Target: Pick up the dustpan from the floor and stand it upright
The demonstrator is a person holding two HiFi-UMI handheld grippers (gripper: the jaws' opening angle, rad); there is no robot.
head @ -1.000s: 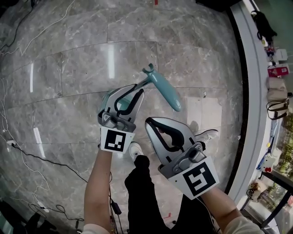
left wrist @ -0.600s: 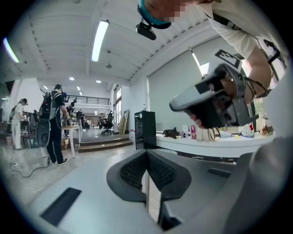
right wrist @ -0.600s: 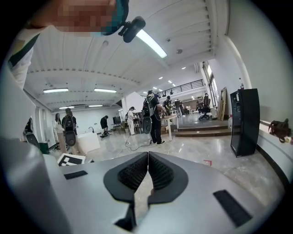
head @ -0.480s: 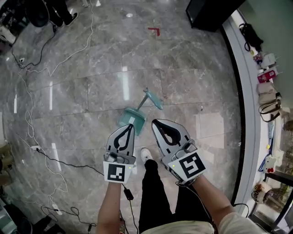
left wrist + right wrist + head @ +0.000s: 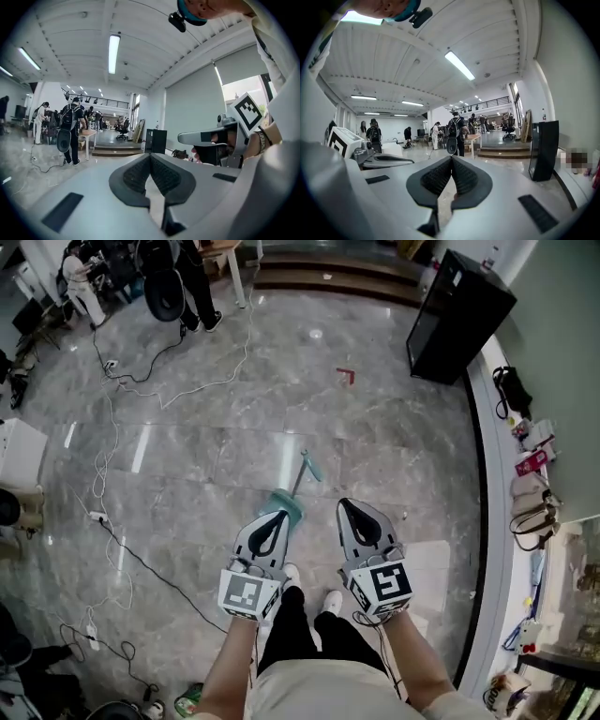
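Observation:
The teal dustpan (image 5: 280, 502) is on the grey marble floor, its thin handle (image 5: 306, 468) reaching away from me; whether it stands or leans cannot be told from above. My left gripper (image 5: 278, 516) hangs shut just over the pan's near edge and hides part of it. Beside it my right gripper (image 5: 346, 506) is shut too, apart from the dustpan. In the left gripper view the left gripper (image 5: 151, 157) holds nothing and looks level across the hall. The right gripper (image 5: 451, 160) in its own view is likewise bare. Neither gripper view shows the dustpan.
A black cabinet (image 5: 457, 317) stands at the back right. Cables (image 5: 141, 563) trail over the floor on the left. Bags (image 5: 530, 493) line the right wall. People (image 5: 183, 277) stand at the far left by a table. A red tape mark (image 5: 346, 376) lies ahead.
One second ago the left gripper was down at the dustpan. Both grippers have since risen well above the floor, shut and holding nothing, and the dustpan stays below, looking smaller.

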